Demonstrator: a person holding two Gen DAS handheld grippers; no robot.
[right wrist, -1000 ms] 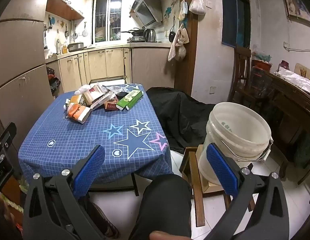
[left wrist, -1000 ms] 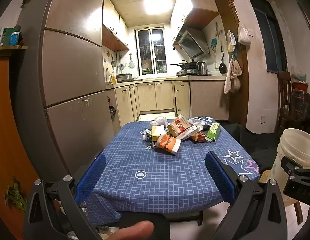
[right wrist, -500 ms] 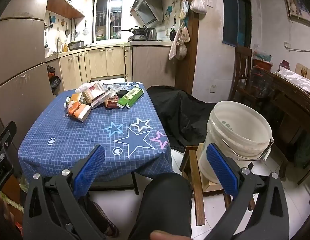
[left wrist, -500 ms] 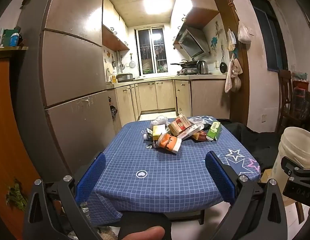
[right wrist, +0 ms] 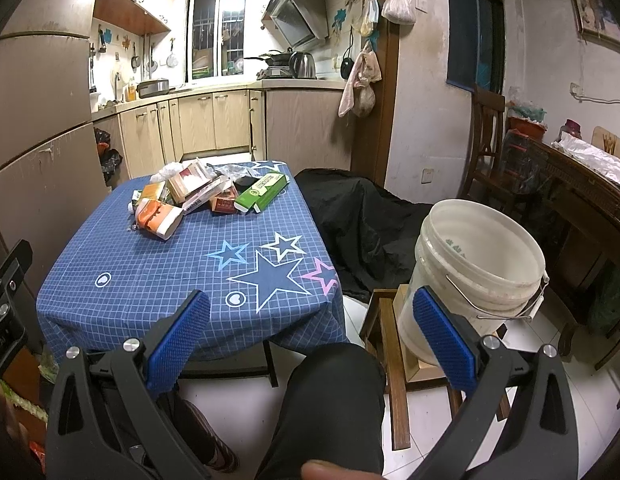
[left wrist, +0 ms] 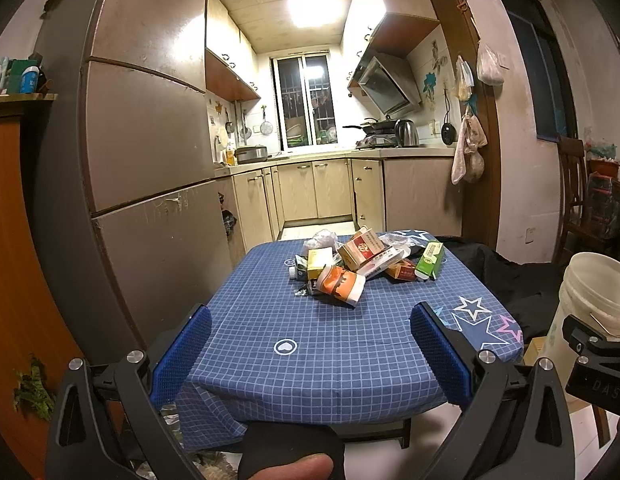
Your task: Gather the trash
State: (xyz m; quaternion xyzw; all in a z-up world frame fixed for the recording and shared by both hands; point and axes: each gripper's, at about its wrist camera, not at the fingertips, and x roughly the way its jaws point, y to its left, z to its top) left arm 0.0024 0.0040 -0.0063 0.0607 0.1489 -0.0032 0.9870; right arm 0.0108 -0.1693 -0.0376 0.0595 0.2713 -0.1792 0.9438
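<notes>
So I'm holding both the left hand-held gripper (left wrist: 310,354) and right hand-held gripper (right wrist: 312,334) wide open and empty, trash pile (left wrist: 360,262) sitting well ahead at the surface's (left wrist: 310,360) far end.

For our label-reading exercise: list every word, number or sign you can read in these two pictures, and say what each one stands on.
"DAS": on the right gripper's black body, at the left wrist view's edge; the rest is cut off.
Green box: print too small to read.
Red-and-white carton: print blurred.
White bucket: green marks inside the wall, unreadable.
Heart-in-circle sign: printed on the blue tablecloth.
</notes>
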